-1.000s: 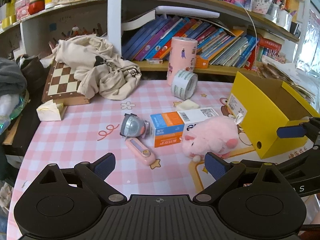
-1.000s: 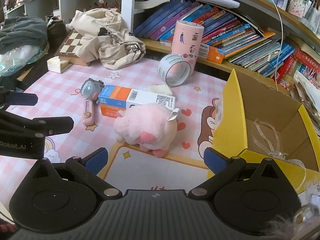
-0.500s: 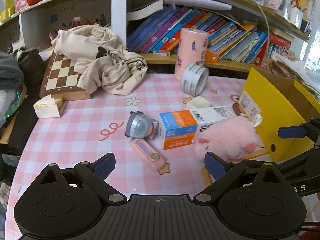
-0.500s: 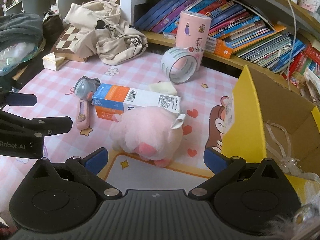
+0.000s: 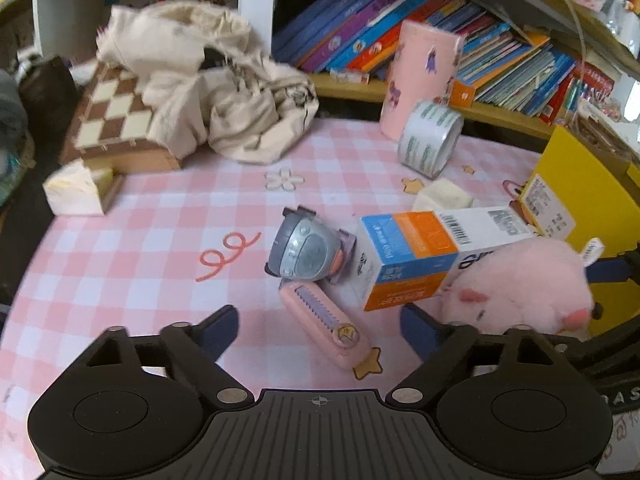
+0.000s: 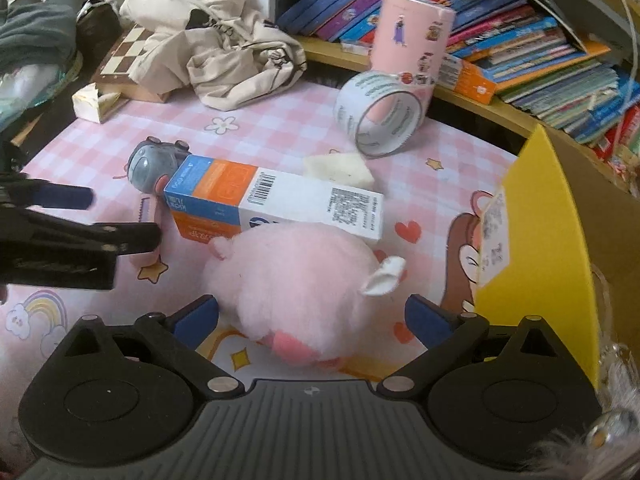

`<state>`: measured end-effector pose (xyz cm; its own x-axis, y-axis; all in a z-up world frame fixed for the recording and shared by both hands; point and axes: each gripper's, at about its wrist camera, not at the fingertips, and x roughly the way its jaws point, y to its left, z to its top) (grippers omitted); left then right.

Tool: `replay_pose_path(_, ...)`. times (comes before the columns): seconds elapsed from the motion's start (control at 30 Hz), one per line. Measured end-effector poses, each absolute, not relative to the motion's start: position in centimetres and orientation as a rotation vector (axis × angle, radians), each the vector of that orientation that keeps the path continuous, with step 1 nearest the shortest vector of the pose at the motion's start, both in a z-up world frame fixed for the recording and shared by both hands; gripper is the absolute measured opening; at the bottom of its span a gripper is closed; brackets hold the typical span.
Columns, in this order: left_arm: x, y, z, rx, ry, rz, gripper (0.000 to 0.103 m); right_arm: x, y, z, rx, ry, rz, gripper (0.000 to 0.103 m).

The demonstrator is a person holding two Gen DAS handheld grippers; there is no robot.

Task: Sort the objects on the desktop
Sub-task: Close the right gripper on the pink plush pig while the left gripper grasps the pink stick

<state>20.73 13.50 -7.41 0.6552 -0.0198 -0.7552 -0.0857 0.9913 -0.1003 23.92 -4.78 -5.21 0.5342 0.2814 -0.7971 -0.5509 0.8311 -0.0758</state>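
A pink plush pig [image 6: 296, 284] lies on the pink checked mat, also in the left wrist view [image 5: 520, 284]. My right gripper [image 6: 312, 316] is open, its jaws on either side of the pig. Behind the pig lies a blue, orange and white carton [image 6: 276, 204] [image 5: 424, 252]. A grey toy [image 5: 308, 248] and a pink utility knife [image 5: 324, 324] lie left of it. My left gripper [image 5: 320, 330] is open and empty, its jaws either side of the knife's near end. A yellow box [image 6: 560, 240] stands open at the right.
A tape roll [image 6: 380, 114], a pink cylinder [image 6: 412, 36] and a cream sponge wedge [image 6: 340, 166] lie further back. A chessboard [image 5: 116, 120] under a beige cloth [image 5: 216, 92] sits at the back left. Bookshelves [image 5: 500, 60] line the back.
Both grippers have moved forward and down. The right gripper's jaws now flank the pig. The left gripper has closed in on the knife. Nothing on the mat has moved.
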Motion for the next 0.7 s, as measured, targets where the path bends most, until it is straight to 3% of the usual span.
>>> replay_pose_path(0.13,21.7,13.3,-8.7,-0.1,0.874,0.045,0.067,24.5,-4.2,-5.6,-0.344,0.877,0.532,0.101)
replay_pose_path(0.3,22.1,12.5,-9.1,-0.033,0.859,0.047,0.058,25.2,-3.5,-6.1,-0.35,0.884,0.542,0.101)
replay_pose_path(0.53,21.7,12.7,-8.6,-0.011,0.867,0.039,0.028,25.3,-3.5,-6.4,-0.337,0.89,0.557,0.093)
replay_pose_path(0.7,20.9,13.4,-8.3,-0.055,0.881,0.018,0.023,24.6,-4.0,-5.9,-0.331,0.894,0.569,0.086)
